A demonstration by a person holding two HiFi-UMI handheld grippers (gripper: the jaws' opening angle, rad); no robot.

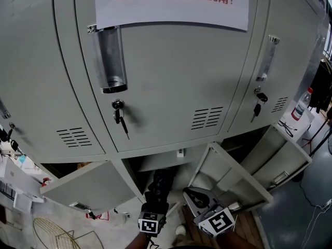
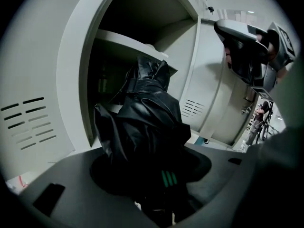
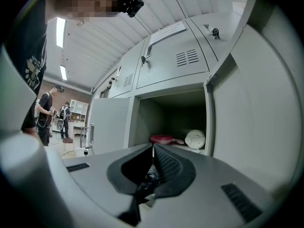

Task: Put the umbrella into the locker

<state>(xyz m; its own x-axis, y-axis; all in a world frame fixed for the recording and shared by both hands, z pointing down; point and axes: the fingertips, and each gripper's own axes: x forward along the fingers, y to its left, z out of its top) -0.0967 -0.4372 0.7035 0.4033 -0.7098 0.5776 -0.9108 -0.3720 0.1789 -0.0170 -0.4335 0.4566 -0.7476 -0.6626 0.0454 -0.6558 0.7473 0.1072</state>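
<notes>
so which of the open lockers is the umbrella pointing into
The bottom middle locker, straight under the door with the paper notice. The black umbrella held by the left tool points into it.

A black folded umbrella (image 2: 142,122), its glossy fabric bunched and creased, is gripped between the jaws of the left gripper (image 2: 154,182) and pointed slightly downward. Its far end is reached into the dark mouth of an open lower compartment (image 1: 155,166) of the grey metal locker (image 1: 171,87), whose upper doors are shut
</notes>
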